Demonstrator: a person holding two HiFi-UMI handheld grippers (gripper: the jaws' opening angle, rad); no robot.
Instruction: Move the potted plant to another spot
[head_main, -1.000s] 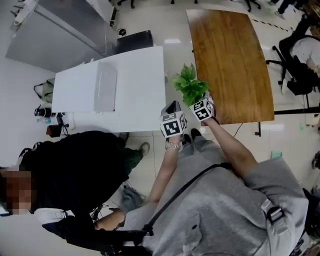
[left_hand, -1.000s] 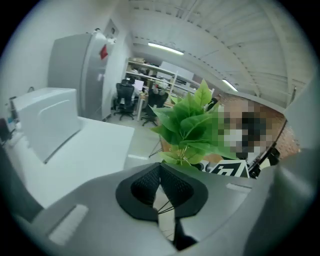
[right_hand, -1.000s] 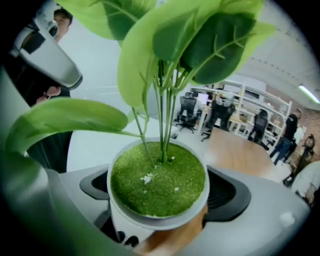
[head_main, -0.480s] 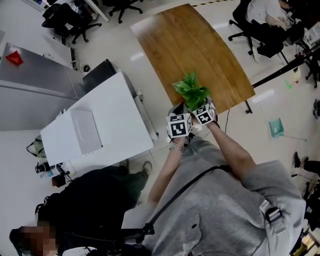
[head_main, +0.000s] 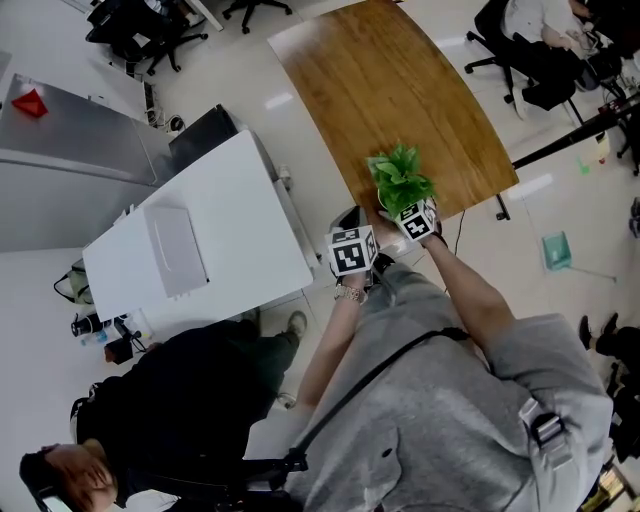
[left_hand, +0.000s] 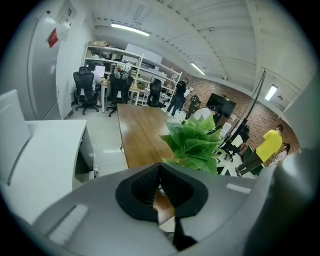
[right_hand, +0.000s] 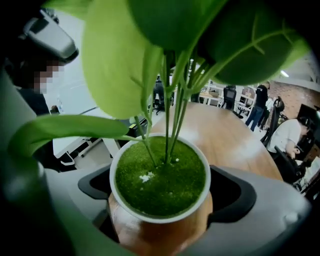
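The potted plant (head_main: 401, 177) has broad green leaves and a round brown pot with a white rim and green moss (right_hand: 160, 180). My right gripper (head_main: 402, 208) is shut on the pot, one jaw on each side of it (right_hand: 160, 200). It holds the plant upright over the near end of the wooden table (head_main: 390, 90). My left gripper (head_main: 350, 225) hangs just left of the plant with its black jaws shut on nothing (left_hand: 161, 182). In the left gripper view the plant's leaves (left_hand: 194, 142) rise to the right of the jaws.
A white table (head_main: 215, 225) stands left of the wooden one, with a narrow floor gap between them. A person in black (head_main: 170, 400) crouches at the lower left. Office chairs (head_main: 530, 60) and seated people are past the wooden table's right side.
The head view has swung round. The plant, still in my right gripper, has shifted a little to the right over the wooden table's near end. The left gripper stays beside it.
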